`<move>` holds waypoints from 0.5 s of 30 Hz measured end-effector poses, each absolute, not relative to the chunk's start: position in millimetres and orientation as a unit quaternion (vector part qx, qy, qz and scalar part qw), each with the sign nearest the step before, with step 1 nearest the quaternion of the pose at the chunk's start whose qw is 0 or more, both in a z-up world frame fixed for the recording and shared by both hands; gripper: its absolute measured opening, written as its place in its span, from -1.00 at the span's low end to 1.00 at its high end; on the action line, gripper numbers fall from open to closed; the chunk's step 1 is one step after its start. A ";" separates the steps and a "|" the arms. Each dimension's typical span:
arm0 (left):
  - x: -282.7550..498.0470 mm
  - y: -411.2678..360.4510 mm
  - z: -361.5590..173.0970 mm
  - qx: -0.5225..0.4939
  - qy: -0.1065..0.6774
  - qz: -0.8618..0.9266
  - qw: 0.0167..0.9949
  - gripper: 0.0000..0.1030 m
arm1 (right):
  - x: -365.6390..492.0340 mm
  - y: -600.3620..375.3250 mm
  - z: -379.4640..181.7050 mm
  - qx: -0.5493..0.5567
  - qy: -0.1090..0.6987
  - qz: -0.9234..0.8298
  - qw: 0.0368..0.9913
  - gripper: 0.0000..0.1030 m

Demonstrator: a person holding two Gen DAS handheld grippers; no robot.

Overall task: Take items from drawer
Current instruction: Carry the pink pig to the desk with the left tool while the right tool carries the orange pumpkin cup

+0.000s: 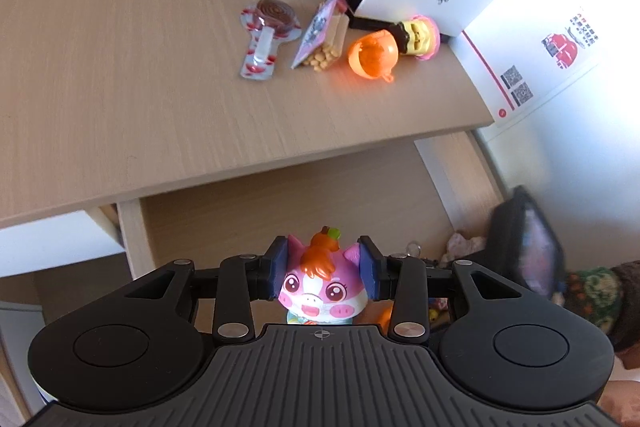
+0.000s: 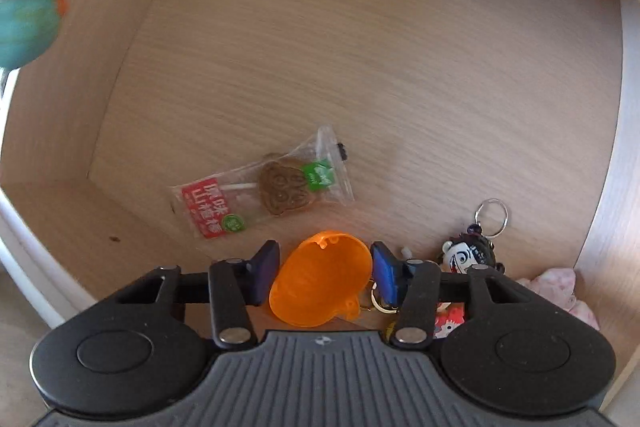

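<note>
Clamping pig toy (image 1: 322, 283), left gripper (image 1: 326, 267); right gripper (image 2: 325, 269) pinches orange shell (image 2: 320, 279).

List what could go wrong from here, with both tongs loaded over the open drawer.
1. The left tongs pinch the pig toy only at its ears, so it could pivot or slip back into the drawer.
2. The right tongs straddle the orange shell half; its smooth curved wall may squirt out.
3. The keychain figure and its ring lie right beside the right tongs and could snag when lifting.
</note>
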State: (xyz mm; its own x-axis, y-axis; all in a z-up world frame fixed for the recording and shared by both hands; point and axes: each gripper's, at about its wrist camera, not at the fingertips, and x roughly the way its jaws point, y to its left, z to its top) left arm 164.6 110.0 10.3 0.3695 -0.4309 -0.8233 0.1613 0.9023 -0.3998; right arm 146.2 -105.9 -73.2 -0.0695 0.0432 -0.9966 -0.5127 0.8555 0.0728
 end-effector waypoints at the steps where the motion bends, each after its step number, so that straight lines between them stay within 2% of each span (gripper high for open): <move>1: 165.4 114.5 13.8 -0.129 0.527 -0.178 0.821 -0.20 | 146.3 -108.7 -64.1 -0.159 0.695 0.213 0.667 -0.04; 4: 175.8 130.3 33.5 -0.138 0.495 -0.161 0.843 -0.20 | 164.0 -131.0 -12.7 -0.111 0.653 0.199 0.722 -0.04; 6: 188.4 140.0 50.7 -0.138 0.462 -0.144 0.864 -0.19 | 186.1 -153.0 37.3 -0.085 0.589 0.163 0.787 -0.04; 9: 218.8 147.8 61.0 -0.133 0.435 -0.117 0.883 -0.19 | 215.7 -176.5 95.0 -0.112 0.482 0.075 0.866 -0.04; 11: 242.4 147.9 55.6 -0.122 0.435 -0.102 0.886 -0.19 | 233.4 -189.0 108.4 -0.118 0.446 0.029 0.887 -0.04; 15: 276.3 140.5 31.1 -0.086 0.456 -0.088 0.881 -0.19 | 272.1 -216.0 93.3 -0.114 0.436 -0.009 0.892 -0.04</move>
State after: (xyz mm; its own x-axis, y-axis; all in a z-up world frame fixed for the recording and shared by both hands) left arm 276.3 140.5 31.1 0.5681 -0.2328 -0.7893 0.0760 0.9699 -0.2313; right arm 272.1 -216.0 93.3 0.6191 -0.1166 -0.7766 -0.0831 0.9737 -0.2124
